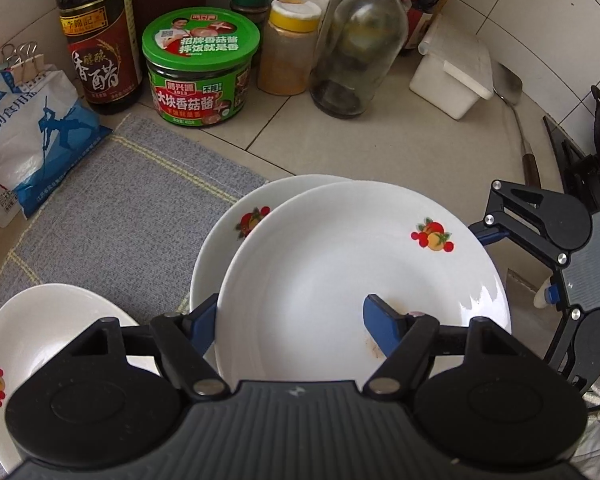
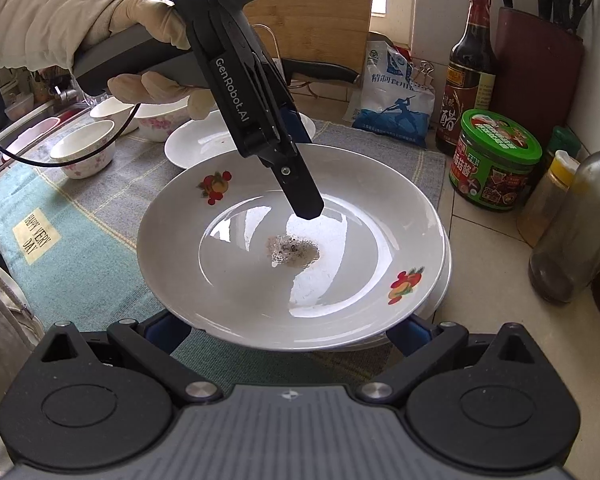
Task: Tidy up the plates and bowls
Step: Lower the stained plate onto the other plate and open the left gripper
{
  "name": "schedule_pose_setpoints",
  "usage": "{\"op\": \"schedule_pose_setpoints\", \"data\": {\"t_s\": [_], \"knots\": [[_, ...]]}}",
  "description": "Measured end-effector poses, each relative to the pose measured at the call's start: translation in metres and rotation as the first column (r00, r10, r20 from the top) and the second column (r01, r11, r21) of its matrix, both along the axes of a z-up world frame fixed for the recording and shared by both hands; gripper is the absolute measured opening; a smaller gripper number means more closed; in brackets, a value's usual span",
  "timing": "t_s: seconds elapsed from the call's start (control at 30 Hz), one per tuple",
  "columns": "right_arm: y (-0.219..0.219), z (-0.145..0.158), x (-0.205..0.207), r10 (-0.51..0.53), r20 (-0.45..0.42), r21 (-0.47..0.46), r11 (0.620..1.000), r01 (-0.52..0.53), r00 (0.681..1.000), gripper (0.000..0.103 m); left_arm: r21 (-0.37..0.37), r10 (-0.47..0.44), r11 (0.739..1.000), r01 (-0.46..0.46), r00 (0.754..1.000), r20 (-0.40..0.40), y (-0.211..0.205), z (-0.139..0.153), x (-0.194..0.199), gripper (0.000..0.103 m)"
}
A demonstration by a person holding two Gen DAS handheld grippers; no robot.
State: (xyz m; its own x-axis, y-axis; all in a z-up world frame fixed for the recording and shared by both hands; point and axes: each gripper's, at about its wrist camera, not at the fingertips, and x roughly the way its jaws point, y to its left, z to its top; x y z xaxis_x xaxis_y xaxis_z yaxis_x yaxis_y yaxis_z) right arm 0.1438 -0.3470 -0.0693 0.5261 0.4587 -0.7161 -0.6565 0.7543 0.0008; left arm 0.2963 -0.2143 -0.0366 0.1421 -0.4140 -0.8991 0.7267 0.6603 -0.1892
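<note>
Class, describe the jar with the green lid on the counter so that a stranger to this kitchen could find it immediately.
Start at the grey mat on the tiled counter and look past its far edge, toward the wall. There, between the tall dark vinegar bottle and the yellow-capped spice jar, sits the squat jar. It alone has a wide green lid with a printed picture.

Left gripper [image 1: 296, 320]: black linkage arms, blue finger pads, silver pivot screws, grey ribbed body. Side reads "GenRobot.AI" in white. Black cable trails from it. Right gripper [image 2: 288, 330]: same build. Person's hand [image 2: 152, 28] wears a cream glove; sleeve [image 2: 32, 16] beige.
</note>
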Motion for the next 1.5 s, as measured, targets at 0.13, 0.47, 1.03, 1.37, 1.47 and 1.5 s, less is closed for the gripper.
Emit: {"op": "schedule_pose_setpoints", "data": {"t_s": [0.13,0.47,1.03,1.37,1.47,1.5], "knots": [[-0.003,0.001,-0.002,-0.011,0.000,0.001,1.000,0.011,1.000,0.103,0.004,-0.010,1.000,0.010,1.000,-0.009,-0.005,-0.005,0.004,0.074],[-0.001,0.000,-0.001,-0.037,-0.009,-0.041,0.998,0.037,0.999,0.103,0.001,-0.021,1.000,0.021,1.000,-0.012,-0.012,-0.013,0.008,0.074],[0.001,0.001,-0.002,-0.100,-0.031,-0.050,0.994,0.098,0.995,0.103,0.013,-0.009,1.000,0.009,1.000,0.011,-0.015,-0.019,0.011,0.074],[0.001,0.003,-0.005,-0.115,-0.026,-0.034,0.993,0.114,0.993,0.103,0.010,0.010,1.000,-0.011,0.999,0.051,-0.011,-0.010,0.008,0.075],[0.001,0.004,-0.006,-0.123,-0.023,-0.032,0.992,0.123,0.992,0.103,0.009,0.015,1.000,-0.016,0.998,0.064,-0.008,-0.007,0.007,0.076],[0.001,0.004,-0.007,-0.126,-0.022,-0.030,0.992,0.125,0.992,0.103,0.008,0.019,1.000,-0.019,0.998,0.066,-0.008,-0.006,0.007,0.076]]}}
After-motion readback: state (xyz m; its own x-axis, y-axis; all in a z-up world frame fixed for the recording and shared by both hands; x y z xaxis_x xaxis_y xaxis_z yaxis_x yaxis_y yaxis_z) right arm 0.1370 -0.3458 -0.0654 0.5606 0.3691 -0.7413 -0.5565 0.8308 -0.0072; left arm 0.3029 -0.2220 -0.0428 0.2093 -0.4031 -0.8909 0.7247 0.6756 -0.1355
